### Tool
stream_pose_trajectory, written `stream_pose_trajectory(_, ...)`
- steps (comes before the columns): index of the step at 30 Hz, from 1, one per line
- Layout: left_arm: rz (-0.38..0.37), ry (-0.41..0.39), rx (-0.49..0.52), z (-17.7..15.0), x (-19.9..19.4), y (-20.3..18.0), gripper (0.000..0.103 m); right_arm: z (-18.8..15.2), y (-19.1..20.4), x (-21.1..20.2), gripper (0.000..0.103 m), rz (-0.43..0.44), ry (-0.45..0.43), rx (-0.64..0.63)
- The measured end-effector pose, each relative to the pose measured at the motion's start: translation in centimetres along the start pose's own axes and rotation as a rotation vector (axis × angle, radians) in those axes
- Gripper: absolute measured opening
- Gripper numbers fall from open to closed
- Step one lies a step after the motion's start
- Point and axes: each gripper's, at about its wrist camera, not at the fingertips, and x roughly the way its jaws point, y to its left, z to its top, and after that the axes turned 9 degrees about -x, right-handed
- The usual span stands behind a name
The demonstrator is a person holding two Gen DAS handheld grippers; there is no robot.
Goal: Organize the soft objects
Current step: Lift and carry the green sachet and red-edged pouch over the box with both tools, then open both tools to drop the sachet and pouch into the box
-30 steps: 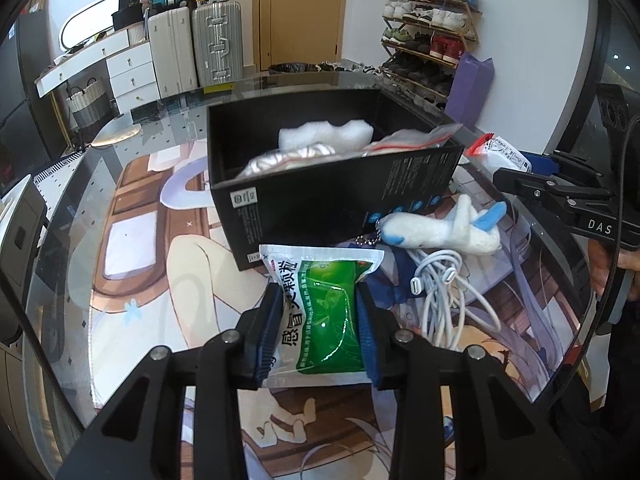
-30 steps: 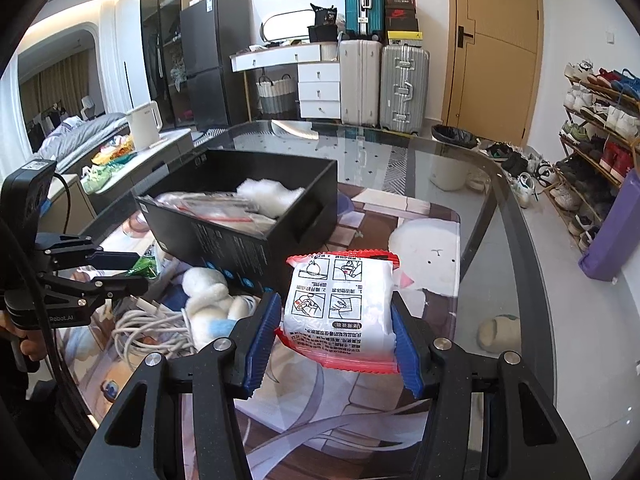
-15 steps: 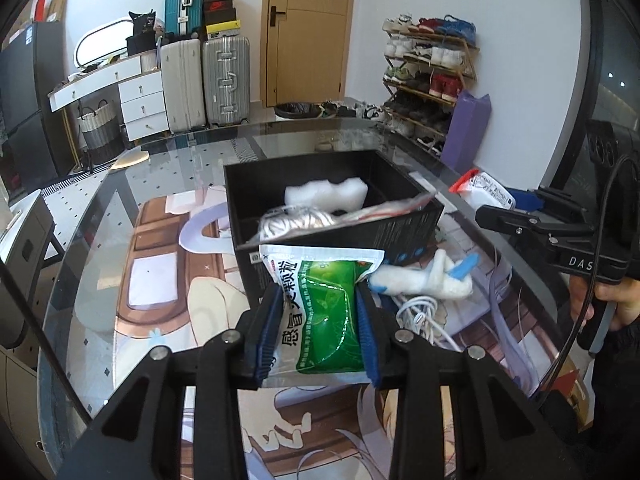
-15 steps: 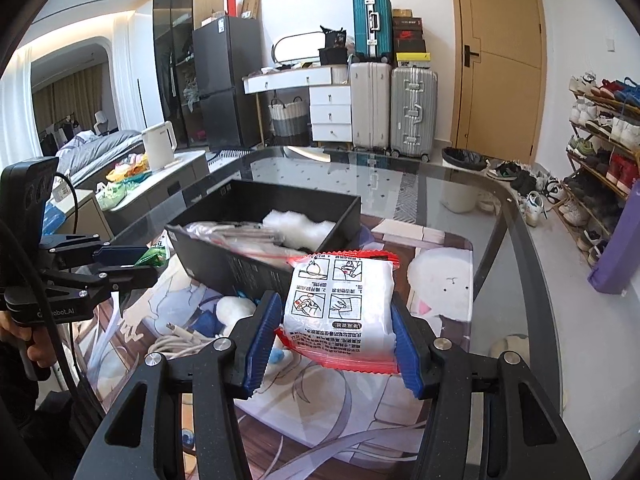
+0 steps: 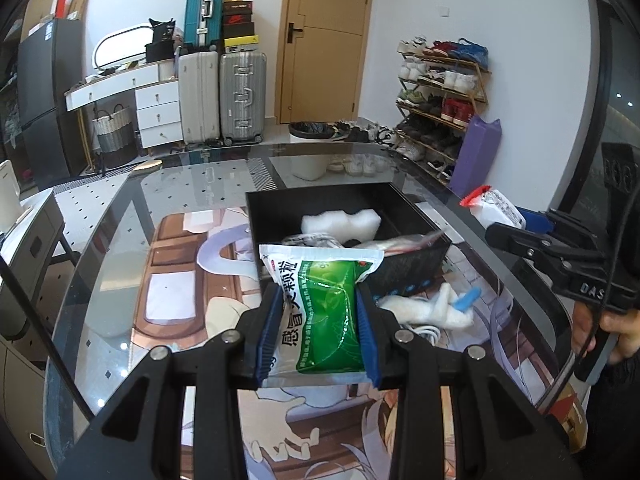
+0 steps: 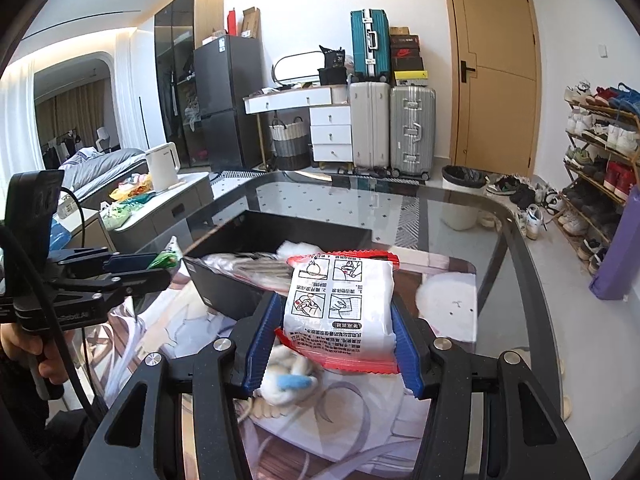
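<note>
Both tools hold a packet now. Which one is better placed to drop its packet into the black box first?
Probably the left tool: its green packet already overlaps the near wall of the black box. The right tool and white packet look about as close, so the margin is small.

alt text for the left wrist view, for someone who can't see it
The left gripper holds a green pouch above a glass table, just short of a black box with soft packets inside. A white plush lies beside the box.
</note>
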Motion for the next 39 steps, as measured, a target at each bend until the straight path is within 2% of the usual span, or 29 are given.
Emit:
stream_pose_trajectory(12, 0.065, -0.058, 0.0, 1.5, 0.7, -0.2, 0.035, 1.9, 1.5, 1.9, 0.054, 0.038, -0.007, -0.026)
stream_pose_trajectory(18, 0.076, -0.054, 0.006, 2.2, 1.5, -0.3, 0.035, 2.8, 1.0, 3.1, 0.054, 0.052, 0.009, -0.011)
stream_pose_trajectory(26, 0.088, -0.038, 0.008, 2.9, 3.0, -0.6, 0.035, 3.5, 1.2, 4.5, 0.054, 0.028, 0.034, -0.041)
stream_pose_trajectory(39, 0.083, 0.0, -0.044, 3.5, 5.7, -0.3, 0.035, 4.5, 1.0, 7.7, 0.054, 0.073, 0.081, -0.041)
